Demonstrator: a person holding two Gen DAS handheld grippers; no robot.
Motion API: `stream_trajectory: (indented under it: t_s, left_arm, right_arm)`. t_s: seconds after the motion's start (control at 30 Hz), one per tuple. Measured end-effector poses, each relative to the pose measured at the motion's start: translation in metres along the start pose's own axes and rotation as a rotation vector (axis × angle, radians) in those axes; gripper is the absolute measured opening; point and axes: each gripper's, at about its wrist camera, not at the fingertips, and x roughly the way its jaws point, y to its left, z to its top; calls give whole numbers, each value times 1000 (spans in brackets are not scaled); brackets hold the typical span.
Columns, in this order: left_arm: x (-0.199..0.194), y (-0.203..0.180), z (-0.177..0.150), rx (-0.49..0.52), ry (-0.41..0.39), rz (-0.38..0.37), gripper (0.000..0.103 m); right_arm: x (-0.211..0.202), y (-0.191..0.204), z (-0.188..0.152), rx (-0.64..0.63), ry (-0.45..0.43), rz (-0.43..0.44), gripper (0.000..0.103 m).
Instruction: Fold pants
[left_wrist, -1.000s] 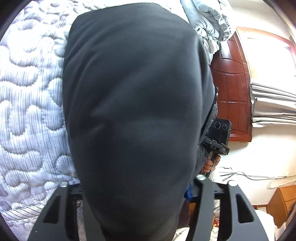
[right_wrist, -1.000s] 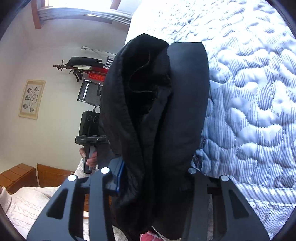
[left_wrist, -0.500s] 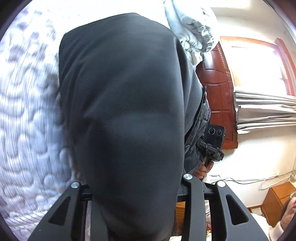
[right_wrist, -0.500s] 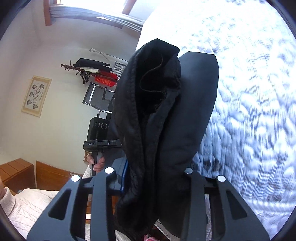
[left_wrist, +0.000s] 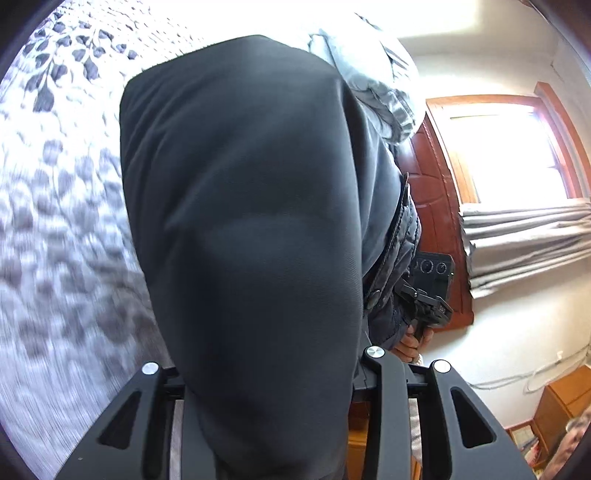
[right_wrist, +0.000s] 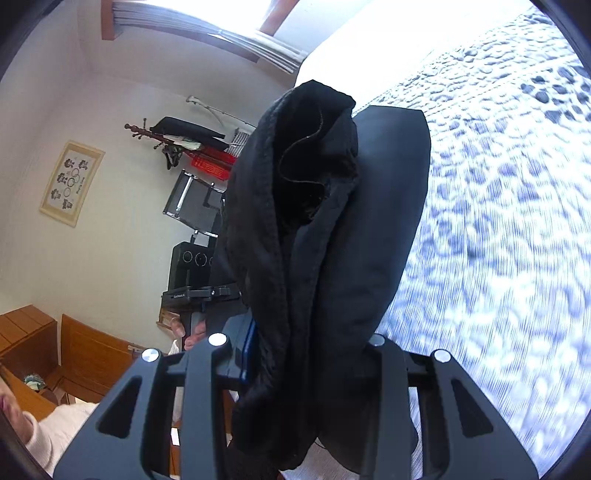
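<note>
Both claws pinch the black pants (left_wrist: 251, 258): left gripper (left_wrist: 273, 373), just tightened on the fabric, and right gripper (right_wrist: 295, 354). The bedspread (right_wrist: 498, 258) has dropped farther below; garment lifted for folding.

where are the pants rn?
The black pants are bunched between both grippers' jaws and fill the centre of each wrist view, held up above the quilted bedspread.

Both grippers are matte black: the left gripper (left_wrist: 273, 417) and right gripper (right_wrist: 295, 402) each show two slotted, ribbed finger arms with round silver screw heads at the pivots. A blue strip edges the right one's inner left finger. A cream cable-knit sleeve (right_wrist: 55, 432), possibly a sweater's, shows at the lower left
</note>
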Motion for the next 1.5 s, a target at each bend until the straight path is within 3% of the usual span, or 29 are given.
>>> stream_trajectory:
  t_s: [0.2, 0.43, 0.53, 0.7, 0.8, 0.87, 0.9, 0.93, 1.07, 1.5]
  left_arm:
    - [14, 21, 35, -42, -16, 43, 35]
    - [15, 58, 46, -87, -16, 34, 36]
    - [21, 54, 49, -77, -19, 33, 36]
    - [22, 60, 54, -65, -14, 57, 40]
    - [27, 58, 54, -58, -21, 57, 46]
    - [27, 64, 51, -67, -31, 57, 55]
    - [26, 70, 49, -78, -44, 68, 63]
    - [26, 73, 46, -81, -55, 74, 65]
    - [20, 82, 37, -68, -89, 65, 69]
    - [-22, 86, 8, -64, -177, 174, 88]
  right_arm:
    - [29, -32, 33, 62, 17, -17, 34]
    - [49, -55, 51, 93, 32, -25, 35]
    - [48, -70, 60, 108, 27, -19, 36]
    - [43, -101, 47, 156, 22, -15, 39]
    - [40, -114, 36, 181, 5, 1, 47]
    - [38, -119, 31, 188, -16, -6, 61]
    - [37, -122, 27, 191, -23, -12, 66]
    - [36, -122, 27, 190, -29, -9, 68]
    - [25, -128, 16, 195, -60, 11, 69]
    - [-25, -129, -18, 185, -100, -38, 77]
